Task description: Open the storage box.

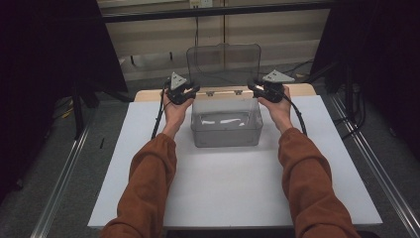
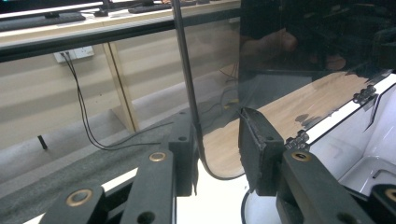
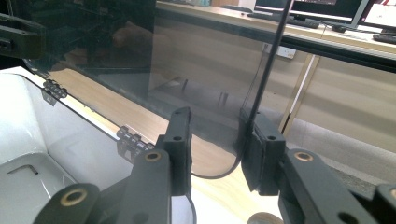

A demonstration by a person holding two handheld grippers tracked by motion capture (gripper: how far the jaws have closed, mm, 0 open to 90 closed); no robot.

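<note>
A clear plastic box [image 1: 225, 130] stands on the white board, its hinged lid [image 1: 224, 62] swung up and standing upright at the back. My left gripper [image 1: 190, 92] is at the lid's lower left corner and my right gripper [image 1: 255, 88] at its lower right corner. In the left gripper view the lid's thin edge [image 2: 186, 70] runs down between the jaws of the left gripper [image 2: 217, 126], close to the left pad, with a gap to the right one. In the right gripper view the lid's edge [image 3: 266, 70] lies by the right pad of the right gripper [image 3: 215, 116], which is also open.
The white board [image 1: 223, 188] covers the table, with a wooden strip [image 1: 148, 94] at its far edge. Small hinges [image 3: 133, 137] join lid and box. Metal rails [image 1: 64, 173] run along both sides. A low wall with cables [image 2: 84, 116] lies behind.
</note>
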